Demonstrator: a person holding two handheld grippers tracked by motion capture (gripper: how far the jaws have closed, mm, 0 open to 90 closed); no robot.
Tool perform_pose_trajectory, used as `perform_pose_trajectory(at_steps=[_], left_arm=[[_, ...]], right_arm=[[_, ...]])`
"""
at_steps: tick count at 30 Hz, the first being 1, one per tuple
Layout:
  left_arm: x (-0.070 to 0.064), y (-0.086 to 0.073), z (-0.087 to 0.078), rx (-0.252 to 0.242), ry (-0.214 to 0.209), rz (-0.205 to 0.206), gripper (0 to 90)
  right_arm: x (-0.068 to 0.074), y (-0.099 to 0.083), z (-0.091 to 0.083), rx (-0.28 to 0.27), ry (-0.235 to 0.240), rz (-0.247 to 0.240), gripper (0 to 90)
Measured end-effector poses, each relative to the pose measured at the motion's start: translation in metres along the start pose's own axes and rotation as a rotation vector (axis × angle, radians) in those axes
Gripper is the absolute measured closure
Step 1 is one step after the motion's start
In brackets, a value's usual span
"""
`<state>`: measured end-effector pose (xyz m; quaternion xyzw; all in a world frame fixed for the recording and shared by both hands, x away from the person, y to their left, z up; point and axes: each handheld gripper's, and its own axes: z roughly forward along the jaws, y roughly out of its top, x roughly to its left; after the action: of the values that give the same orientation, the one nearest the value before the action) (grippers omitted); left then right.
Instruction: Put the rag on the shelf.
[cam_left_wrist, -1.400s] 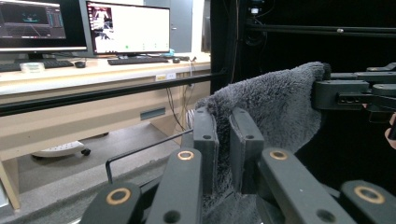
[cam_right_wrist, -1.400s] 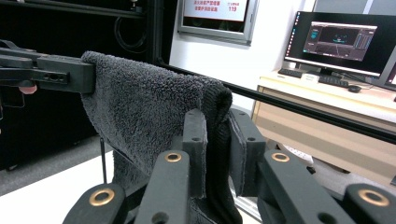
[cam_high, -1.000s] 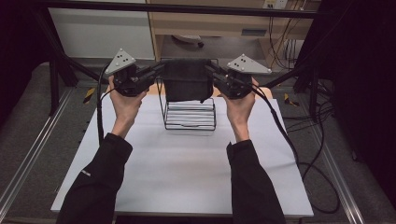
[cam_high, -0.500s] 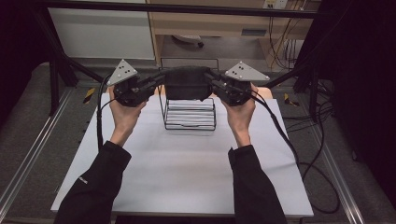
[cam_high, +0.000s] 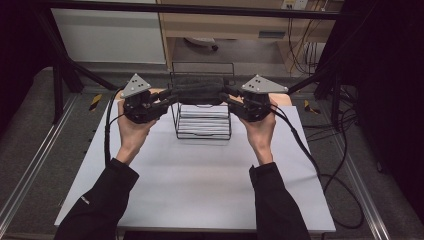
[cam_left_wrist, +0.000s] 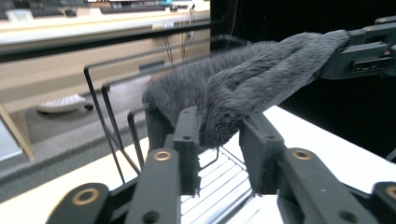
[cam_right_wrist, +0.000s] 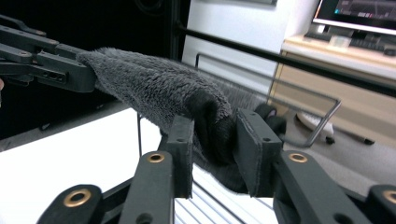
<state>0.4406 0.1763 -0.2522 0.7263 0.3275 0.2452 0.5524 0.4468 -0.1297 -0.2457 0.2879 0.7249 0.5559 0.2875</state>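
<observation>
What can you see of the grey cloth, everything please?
The grey cloth is dark grey, fluffy, plush-looking fabric, bunched into a thick folded band. It hangs stretched between the two grippers above the black wire rack, roughly level. The left gripper pinches one end and the right gripper the other, the pile bulging between the jaws. Whether it touches the rack's top wires cannot be told.
</observation>
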Motion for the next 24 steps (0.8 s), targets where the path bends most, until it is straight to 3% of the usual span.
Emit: perform_pose_trajectory(at_steps=[8,14,21,24], left_arm=[[-0.001,-0.018,0.004,0.063,0.004,-0.01,59.7],[0.0,-0.03,0.012,0.101,0.013,-0.013,57.9],[0.005,-0.045,0.024,0.145,0.044,-0.02,53.3],[0.009,-0.053,0.028,0.17,0.04,-0.037,49.1]], right_arm=[[0.003,-0.016,0.0,0.08,0.009,0.047,60.2],[0.001,-0.031,0.005,0.11,0.016,0.083,56.4],[-0.004,-0.053,0.016,0.129,0.01,0.104,43.9],[-0.008,-0.064,0.019,0.137,0.008,0.117,36.0]])
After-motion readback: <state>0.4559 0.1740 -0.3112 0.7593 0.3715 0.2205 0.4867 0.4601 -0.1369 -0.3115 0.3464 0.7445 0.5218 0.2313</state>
